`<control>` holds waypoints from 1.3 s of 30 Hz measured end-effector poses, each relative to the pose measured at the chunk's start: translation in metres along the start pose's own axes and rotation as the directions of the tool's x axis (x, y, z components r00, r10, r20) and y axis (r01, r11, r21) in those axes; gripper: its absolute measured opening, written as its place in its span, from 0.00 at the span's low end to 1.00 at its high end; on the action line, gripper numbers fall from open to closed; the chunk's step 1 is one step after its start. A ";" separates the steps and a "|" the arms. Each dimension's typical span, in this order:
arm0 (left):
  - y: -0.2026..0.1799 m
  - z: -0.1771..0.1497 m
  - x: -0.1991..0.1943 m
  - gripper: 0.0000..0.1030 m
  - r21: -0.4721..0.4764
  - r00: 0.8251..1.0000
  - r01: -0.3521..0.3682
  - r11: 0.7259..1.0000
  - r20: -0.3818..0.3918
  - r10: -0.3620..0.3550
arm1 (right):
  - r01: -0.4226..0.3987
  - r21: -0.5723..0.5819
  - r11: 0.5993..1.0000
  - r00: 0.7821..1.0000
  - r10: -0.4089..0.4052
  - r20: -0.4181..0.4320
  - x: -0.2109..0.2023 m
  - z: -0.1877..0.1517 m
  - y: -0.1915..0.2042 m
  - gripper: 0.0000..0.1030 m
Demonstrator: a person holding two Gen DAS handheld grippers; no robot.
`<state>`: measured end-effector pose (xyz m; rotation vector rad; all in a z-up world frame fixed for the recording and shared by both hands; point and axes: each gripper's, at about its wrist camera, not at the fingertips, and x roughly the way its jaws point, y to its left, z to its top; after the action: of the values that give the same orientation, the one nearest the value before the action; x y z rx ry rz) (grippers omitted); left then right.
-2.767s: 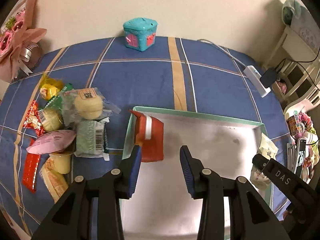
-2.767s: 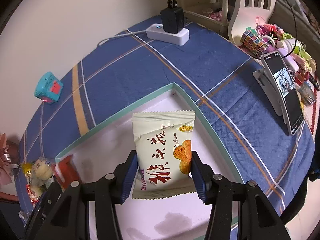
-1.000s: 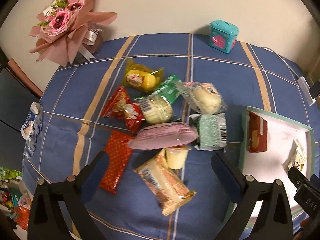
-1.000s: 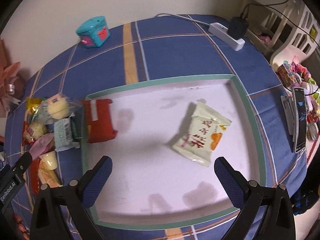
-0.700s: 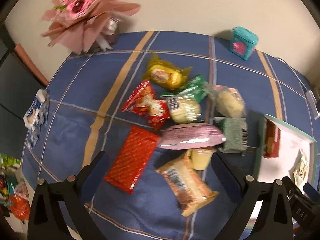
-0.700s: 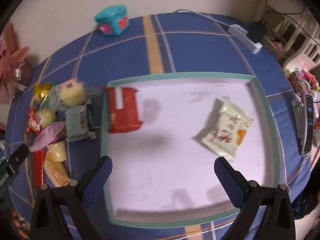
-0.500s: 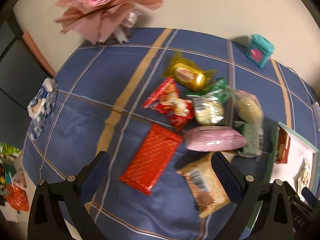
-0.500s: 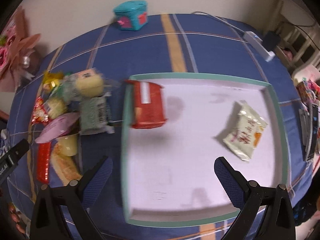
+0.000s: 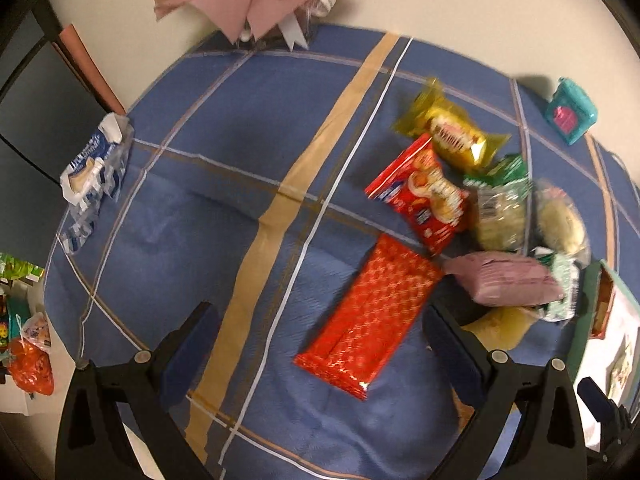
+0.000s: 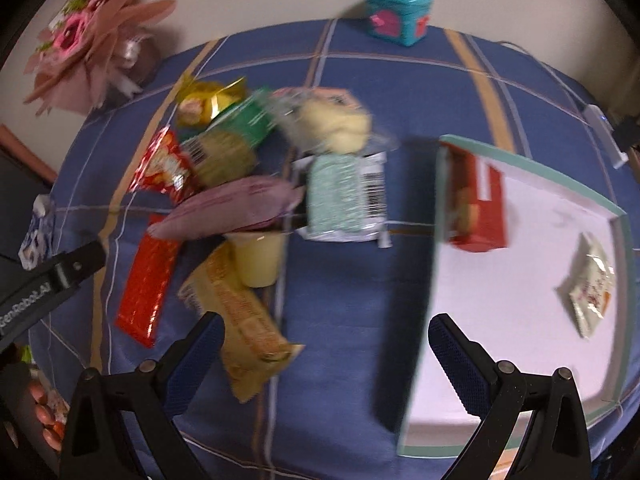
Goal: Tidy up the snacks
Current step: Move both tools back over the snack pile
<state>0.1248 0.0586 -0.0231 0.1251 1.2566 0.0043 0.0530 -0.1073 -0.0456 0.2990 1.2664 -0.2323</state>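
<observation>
**Crowded pile, two empty grippers**

While both grippers hang above the cloth with fingers spread wide and nothing between them, the main risk is a careless pick from the snack pile (image 10: 248, 200). Its packets overlap: the pink packet (image 10: 228, 210) lies across the pudding cup (image 10: 258, 258), and the orange-brown packet (image 10: 244, 328) touches that cup. Closing on one could drag or tip a neighbour, and the cup looks likeliest to roll. Slick foil wrappers may also slip from the pads if caught by a crimped edge.

Taking the tray (image 10: 436, 280) as landmark, the pile sits to its left on the blue checked tablecloth (image 9: 200, 220). Inside the tray, a red packet (image 10: 478, 204) leans against the left wall and a cream packet (image 10: 590, 292) lies near the right side.

The left gripper (image 9: 320, 344) hovers over the flat red patterned packet (image 9: 368, 316) at the pile's far-left edge; the right gripper (image 10: 326, 354) hangs over bare cloth between pile and tray. Motion blur hides label detail.
</observation>
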 end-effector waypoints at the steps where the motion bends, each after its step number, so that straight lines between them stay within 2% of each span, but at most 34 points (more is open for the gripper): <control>1: 0.000 0.000 0.006 0.99 0.002 1.000 -0.002 1.000 -0.016 0.002 | -0.007 -0.005 1.000 1.000 0.007 -0.006 0.003 0.000 0.004 1.00; 6: 0.001 -0.001 0.028 0.99 0.013 0.997 0.005 1.000 -0.079 -0.004 | -0.017 -0.043 0.999 0.999 0.015 -0.042 0.020 -0.005 0.023 1.00; 17: 0.002 0.000 0.047 0.99 0.030 0.991 0.054 0.998 -0.123 -0.050 | 0.033 -0.143 0.989 0.994 -0.048 -0.099 0.057 -0.015 0.051 1.00; 20: -0.003 0.000 0.054 0.99 0.043 0.989 0.059 0.997 -0.136 -0.053 | 0.066 -0.166 0.984 0.993 -0.080 -0.083 0.062 -0.017 0.056 1.00; 29: -0.012 -0.006 0.069 0.98 0.074 0.986 0.058 0.996 -0.163 -0.045 | 0.057 -0.165 0.985 0.996 -0.067 -0.057 0.067 -0.016 0.053 1.00; 39: -0.019 -0.008 0.071 0.97 0.099 0.987 0.071 0.993 -0.150 -0.055 | 0.051 -0.142 0.989 0.998 -0.056 -0.034 0.060 -0.027 0.047 1.00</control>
<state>0.1384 0.0457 -0.0945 0.1775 1.4086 -0.1085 0.0615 -0.0544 -0.1056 0.1489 1.3222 -0.1828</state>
